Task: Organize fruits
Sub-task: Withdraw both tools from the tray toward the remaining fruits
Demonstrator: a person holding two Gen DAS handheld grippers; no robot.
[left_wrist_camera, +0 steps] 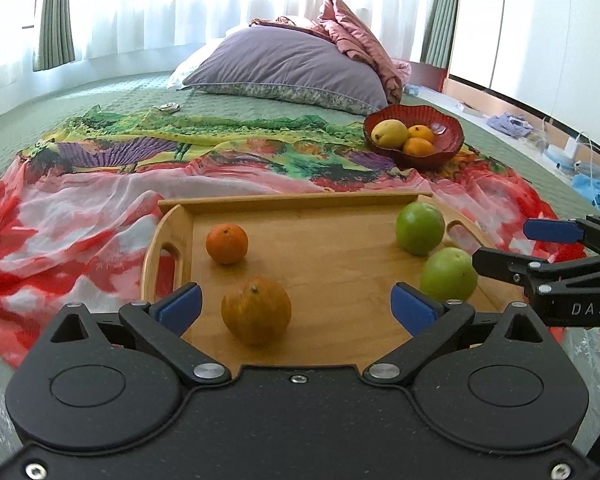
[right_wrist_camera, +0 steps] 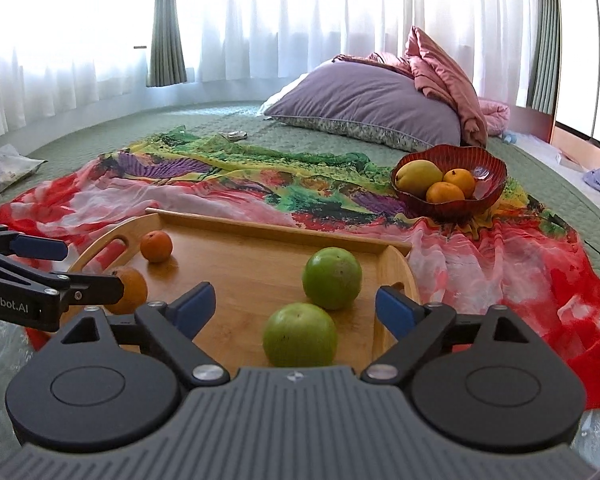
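Both grippers gape empty over the wooden tray (left_wrist_camera: 300, 200): left gripper (left_wrist_camera: 296, 306) lined up on the nearer orange (left_wrist_camera: 256, 310), right gripper (right_wrist_camera: 290, 306) on the nearer green fruit (right_wrist_camera: 300, 334). Looks like pick-up time (nothing gripped yet); red bowl (right_wrist_camera: 492, 184) waits at 1 o'clock.

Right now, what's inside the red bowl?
The red bowl holds three fruits: a yellow mango on the left and two oranges beside it. The bowl's bottom beneath them is covered, so anything lying under the fruits cannot be seen.
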